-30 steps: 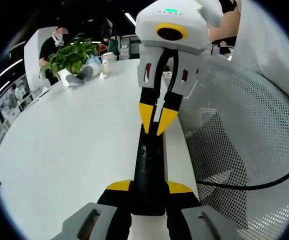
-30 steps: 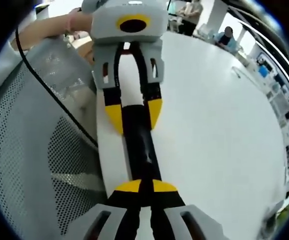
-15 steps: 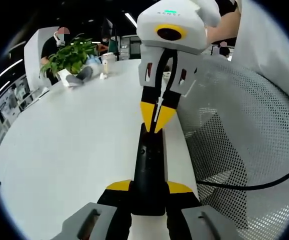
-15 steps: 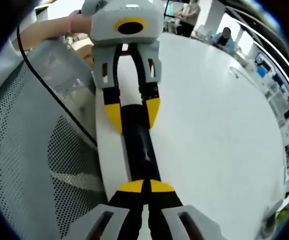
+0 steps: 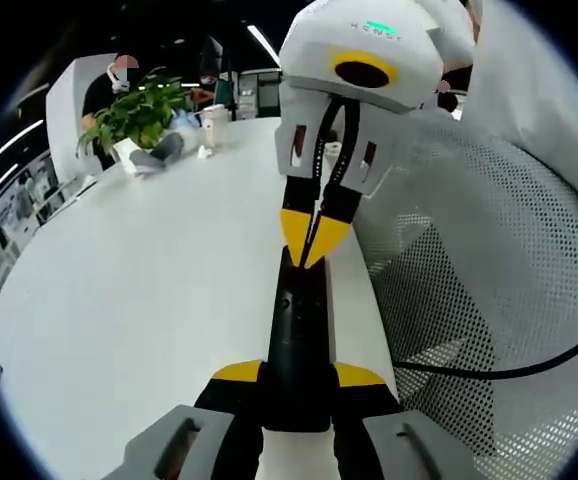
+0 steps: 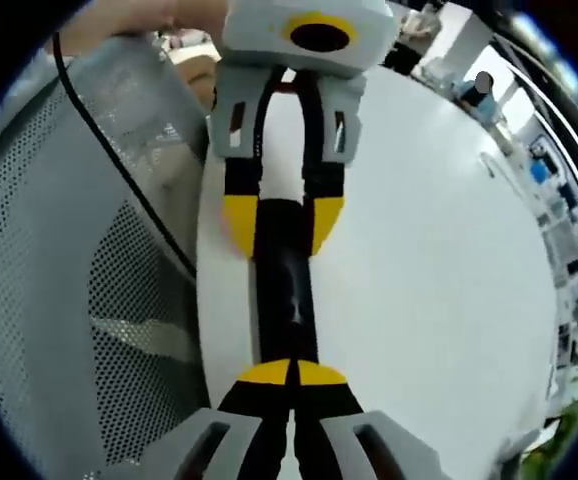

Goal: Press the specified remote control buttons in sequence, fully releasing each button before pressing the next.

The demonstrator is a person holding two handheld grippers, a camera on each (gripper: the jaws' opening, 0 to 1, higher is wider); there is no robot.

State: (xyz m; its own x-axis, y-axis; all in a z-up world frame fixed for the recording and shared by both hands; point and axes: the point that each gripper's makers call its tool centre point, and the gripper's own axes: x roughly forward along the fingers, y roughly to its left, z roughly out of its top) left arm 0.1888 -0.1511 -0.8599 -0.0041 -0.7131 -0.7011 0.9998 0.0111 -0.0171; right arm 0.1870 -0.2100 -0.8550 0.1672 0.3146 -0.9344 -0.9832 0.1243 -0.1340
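A long, slim black remote control (image 5: 297, 335) lies on the white table (image 5: 139, 300) near its edge, running up the middle of the left gripper view from the bottom to the centre; in the right gripper view the same remote control (image 6: 287, 290) runs up the middle of the frame between the two tools. The left gripper (image 5: 297, 376), grey with yellow-tipped black jaws, rises from the bottom of its own view and is clenched on the near end of the remote, one yellow tip on each side of the black body; in the right gripper view it hangs from the upper centre (image 6: 282, 222), its yellow tips flanking the far end of the remote. The right gripper (image 6: 291, 373) rises from the bottom of its own view with its yellow tips pressed together over the remote's near end; in the left gripper view it comes down from the upper right (image 5: 311, 238), its two yellow tips drawn to a closed point resting on the remote's top face. Whether a button is actually depressed under that point cannot be told. A grey perforated mesh chair back (image 5: 489, 300) occupies the right side of the left gripper view, with a black cable (image 5: 499, 372) crossing it; in the right gripper view the mesh (image 6: 79, 280) lies at the left. At the upper left of the left gripper view a leafy green potted plant (image 5: 141, 112) stands on the far part of the table, with a person (image 5: 104, 90) behind it.
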